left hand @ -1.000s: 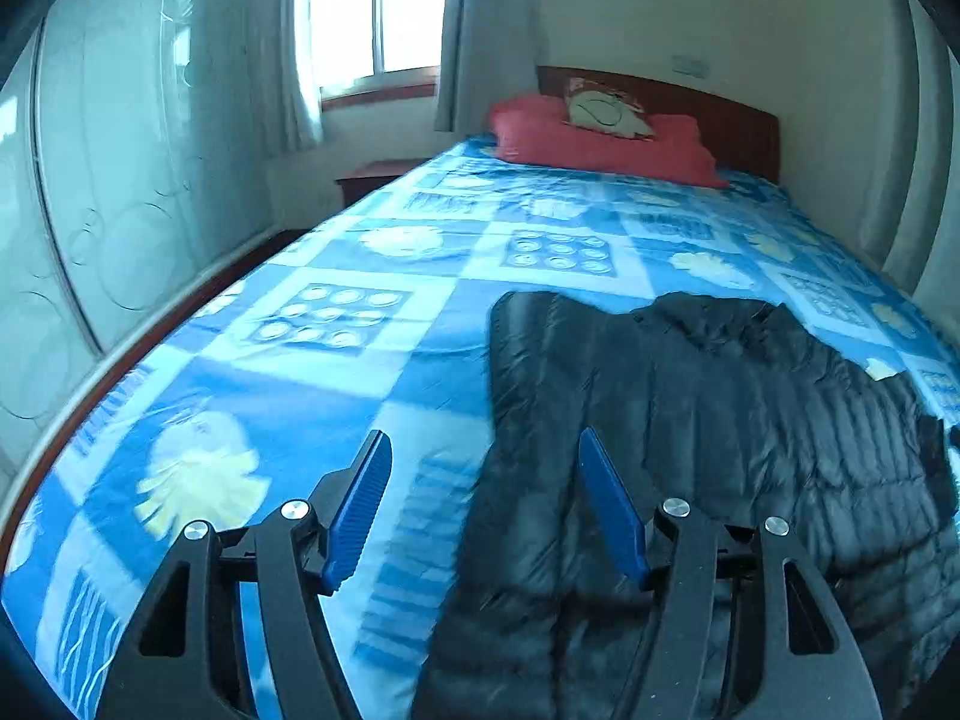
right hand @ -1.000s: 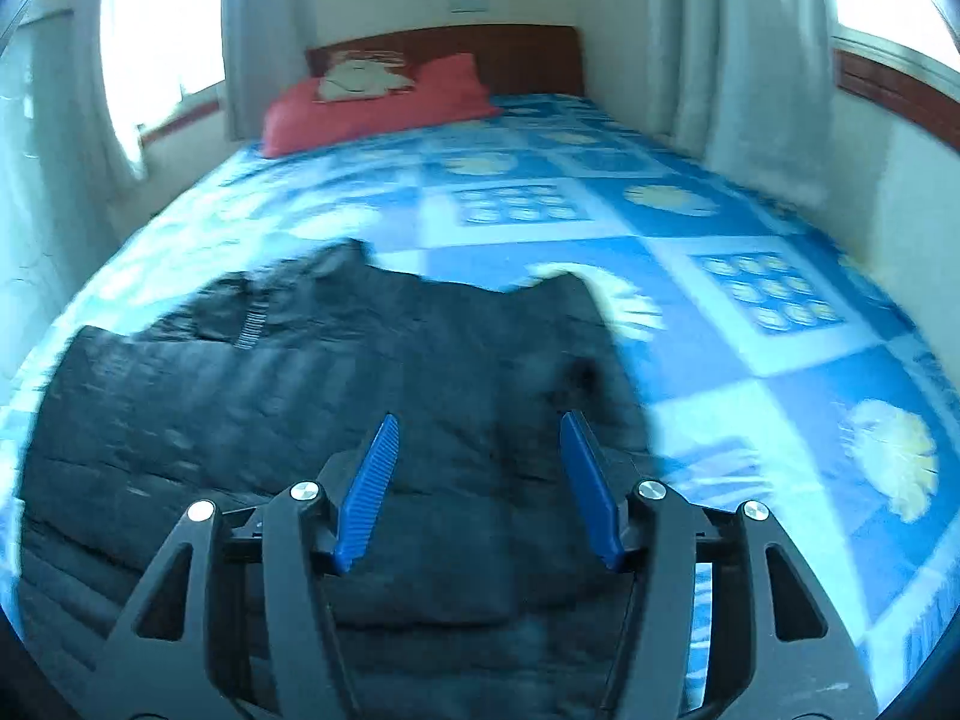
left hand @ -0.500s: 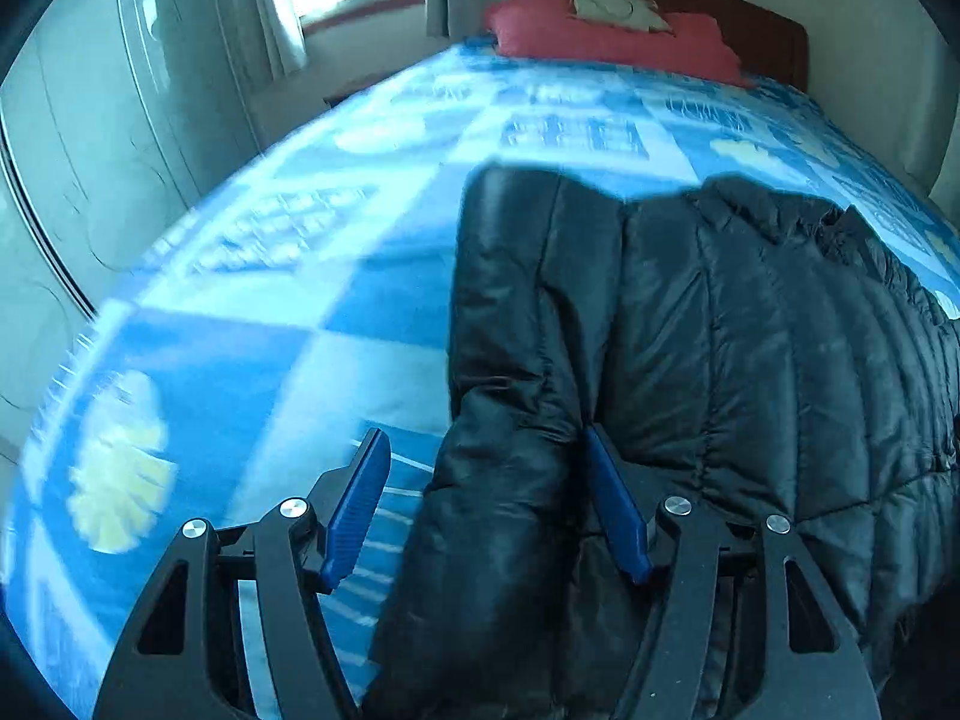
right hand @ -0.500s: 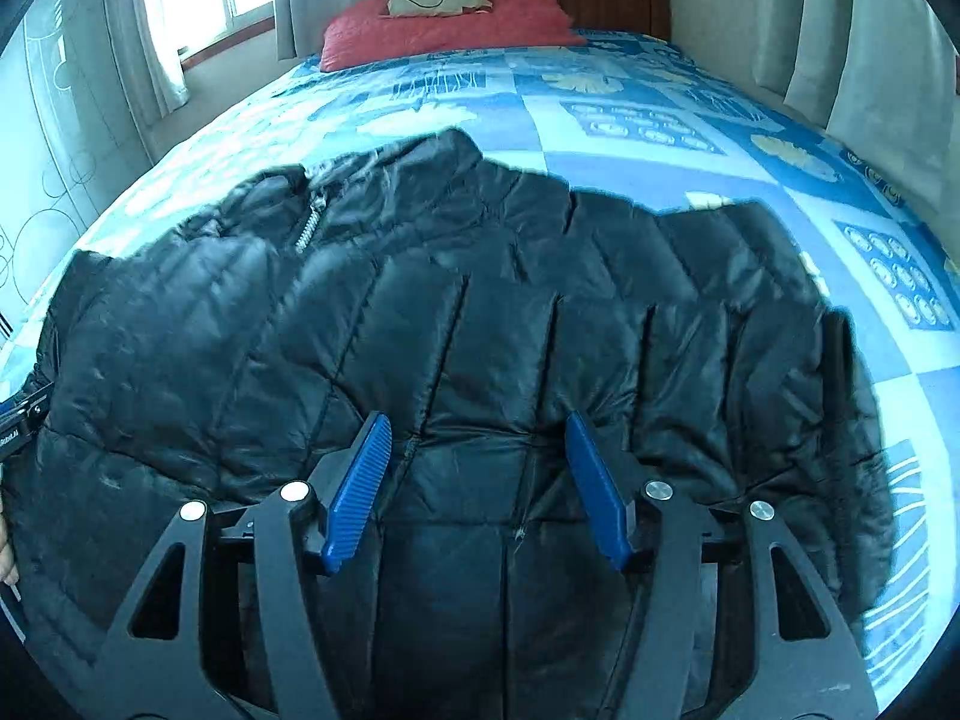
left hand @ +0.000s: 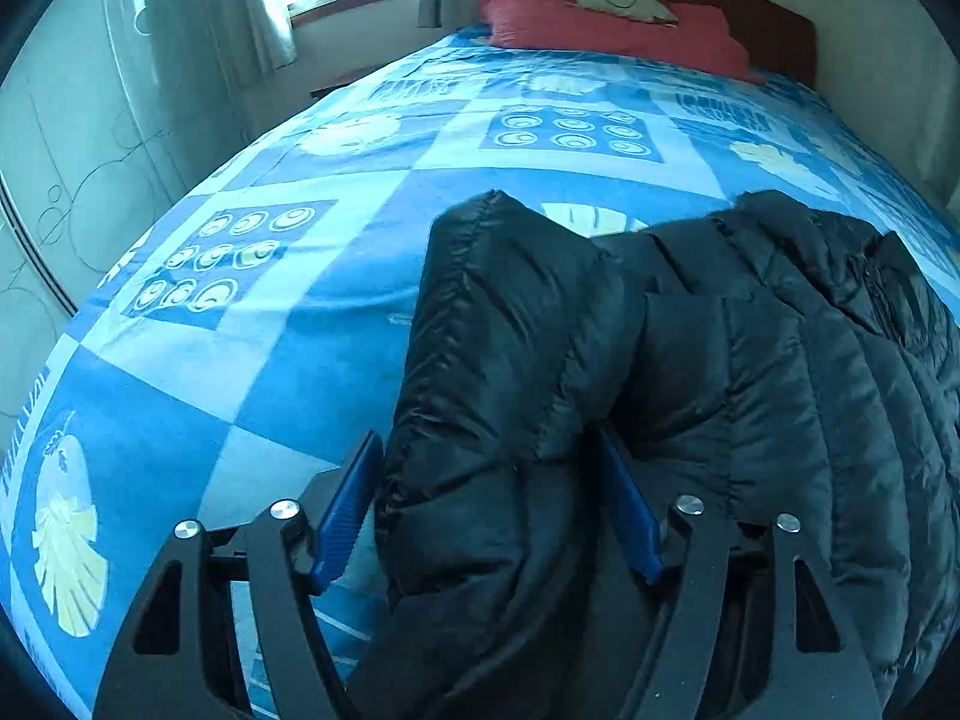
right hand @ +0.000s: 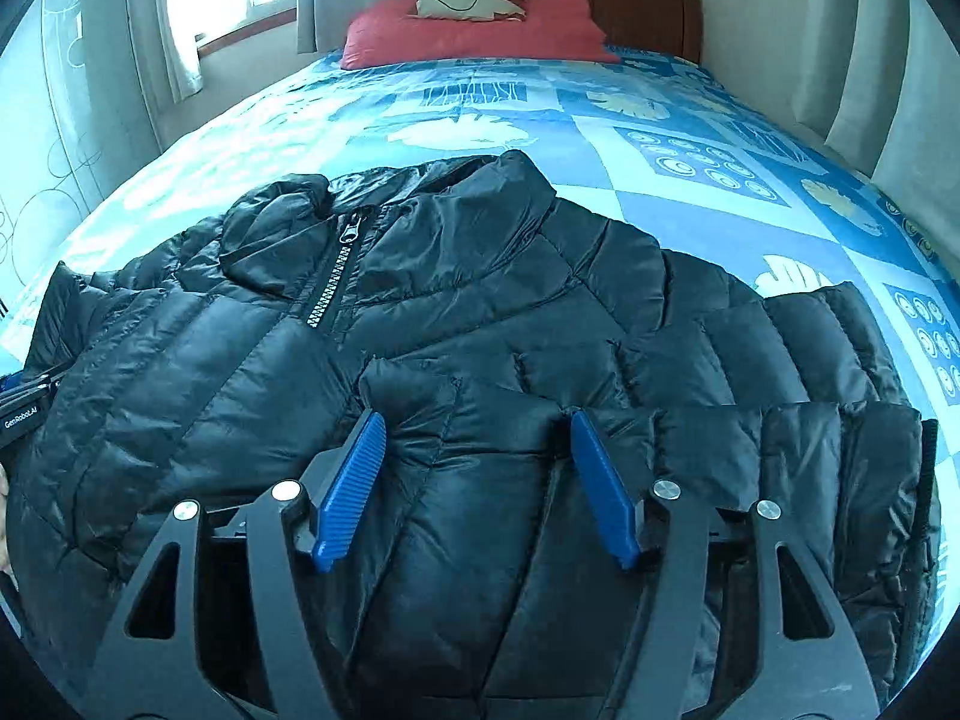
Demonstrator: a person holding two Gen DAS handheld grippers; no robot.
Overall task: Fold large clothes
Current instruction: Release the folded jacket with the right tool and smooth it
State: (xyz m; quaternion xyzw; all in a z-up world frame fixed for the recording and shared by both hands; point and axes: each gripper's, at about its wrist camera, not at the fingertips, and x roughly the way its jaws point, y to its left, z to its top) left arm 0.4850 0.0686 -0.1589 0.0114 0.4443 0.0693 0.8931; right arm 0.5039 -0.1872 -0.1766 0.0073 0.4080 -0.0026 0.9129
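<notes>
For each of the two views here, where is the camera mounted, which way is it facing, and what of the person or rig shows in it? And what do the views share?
Left wrist: on the left gripper, angled down along its fingers toward the headboard; the black puffer jacket has its left-hand sleeve between the open jaws. Only the gripper shows.
Right wrist: on the right gripper, same heading, over the jacket's front; its jaws stand open, and the left gripper shows at the left edge.
Shared: the jacket, the blue bedspread, the red pillow.
</notes>
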